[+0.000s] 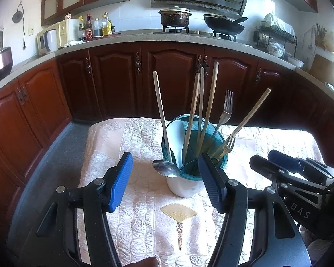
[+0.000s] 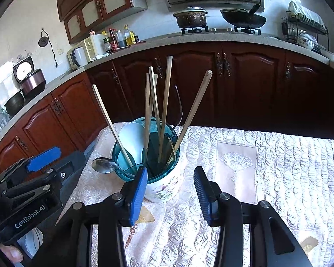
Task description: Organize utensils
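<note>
Teal-rimmed holder [image 1: 194, 153] mid-tabletop [image 1: 135, 218], packed with chopsticks [image 1: 208, 106], fork [image 1: 225, 111]; spoon [image 1: 165, 168] at its 9 o'clock rim. Left claw [image 1: 164, 181], right claw [image 2: 170, 192]: both open, empty.

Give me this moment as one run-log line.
left gripper: open, empty | right gripper: open, empty | utensil holder: upright on tablecloth | chopsticks, fork, spoon: in holder
</note>
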`<state>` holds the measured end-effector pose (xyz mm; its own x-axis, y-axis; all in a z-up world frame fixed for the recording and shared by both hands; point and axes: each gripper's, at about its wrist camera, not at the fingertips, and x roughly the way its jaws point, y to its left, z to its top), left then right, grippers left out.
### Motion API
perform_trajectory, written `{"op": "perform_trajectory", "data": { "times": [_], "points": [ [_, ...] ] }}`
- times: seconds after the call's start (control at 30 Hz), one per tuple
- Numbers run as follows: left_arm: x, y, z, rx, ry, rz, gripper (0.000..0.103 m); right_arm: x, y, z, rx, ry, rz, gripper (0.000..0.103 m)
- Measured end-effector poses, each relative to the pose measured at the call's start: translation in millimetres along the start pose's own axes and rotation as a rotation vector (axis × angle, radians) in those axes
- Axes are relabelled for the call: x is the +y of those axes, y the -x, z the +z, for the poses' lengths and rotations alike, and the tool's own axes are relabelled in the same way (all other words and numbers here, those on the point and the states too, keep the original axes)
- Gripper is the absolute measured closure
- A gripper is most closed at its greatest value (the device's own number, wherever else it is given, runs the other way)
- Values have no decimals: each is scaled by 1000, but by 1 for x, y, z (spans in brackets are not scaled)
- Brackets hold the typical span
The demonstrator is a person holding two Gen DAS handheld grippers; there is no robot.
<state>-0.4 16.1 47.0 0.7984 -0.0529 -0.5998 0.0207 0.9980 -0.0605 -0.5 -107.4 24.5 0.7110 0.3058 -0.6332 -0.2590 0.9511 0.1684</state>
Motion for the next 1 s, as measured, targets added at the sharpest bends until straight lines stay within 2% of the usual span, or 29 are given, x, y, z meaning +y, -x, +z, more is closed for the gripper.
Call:
{"op": "perform_trajectory", "data": {
  "times": [1.0],
  "points": [
    [2, -9, 1, 4, -3, 42, 42, 3, -10, 0, 23, 21, -4, 61]
  ]
}}
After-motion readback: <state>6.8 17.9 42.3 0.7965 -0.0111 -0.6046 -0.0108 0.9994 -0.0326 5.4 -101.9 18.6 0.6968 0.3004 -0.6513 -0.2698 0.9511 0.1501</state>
